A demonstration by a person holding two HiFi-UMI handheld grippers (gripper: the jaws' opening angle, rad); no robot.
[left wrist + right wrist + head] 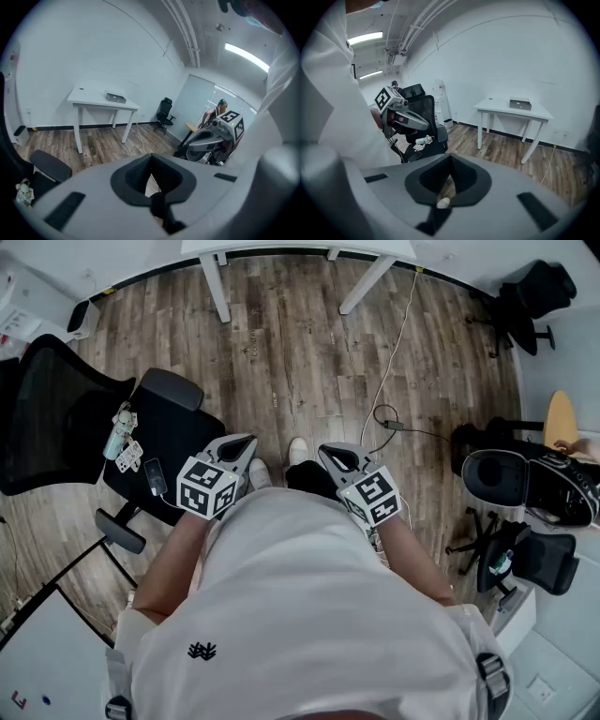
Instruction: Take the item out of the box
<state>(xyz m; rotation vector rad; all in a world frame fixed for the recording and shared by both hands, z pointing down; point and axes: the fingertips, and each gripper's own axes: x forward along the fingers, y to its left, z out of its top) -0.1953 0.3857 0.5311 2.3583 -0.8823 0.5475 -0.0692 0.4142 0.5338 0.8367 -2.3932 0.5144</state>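
Left tongs (247, 443): clenched, empty | right tongs (329, 453): clenched, empty | I hold both against my waist | box (115, 97): on far white counter (86, 96)

Desk (281, 247) is cut off by the head view's top edge, so only its front rim and legs show. Box (115, 97) on the desk is too far and too small, can't tell what's inside. Small bits (122, 444) on the chair seat (178, 432) are too tiny to name. My shirt (300, 615) hides the floor (300, 362) under me. Another person's hand (574, 446) is at the right edge, rest cut off.
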